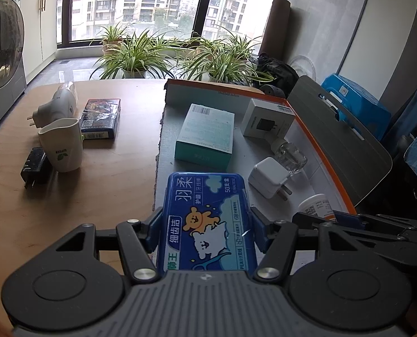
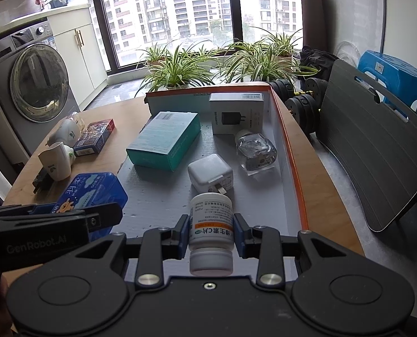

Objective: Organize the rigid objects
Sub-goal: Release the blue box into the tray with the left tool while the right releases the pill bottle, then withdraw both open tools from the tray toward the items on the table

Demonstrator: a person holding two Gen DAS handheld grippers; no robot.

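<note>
My left gripper (image 1: 205, 231) is shut on a blue floss-pick box (image 1: 207, 216) and holds it over the near left edge of the orange-rimmed box lid (image 1: 315, 140). My right gripper (image 2: 210, 234) is shut on a white vitamin bottle (image 2: 211, 224), held over the lid's (image 2: 291, 151) near part. In the lid lie a teal box (image 2: 163, 140), a white charger box (image 2: 236, 115), a white plug adapter (image 2: 210, 175) and a clear glass bottle (image 2: 254, 147). The floss-pick box (image 2: 93, 193) and left gripper (image 2: 51, 224) also show in the right wrist view.
On the wooden table (image 1: 68, 196) left of the lid stand a white cup (image 1: 61, 146), a black adapter (image 1: 36, 167), a dark card box (image 1: 100, 118) and a white plug-in device (image 1: 55, 106). A grey chair back (image 1: 340, 140), dumbbells (image 2: 301, 101) and potted plants (image 1: 135, 53) lie beyond.
</note>
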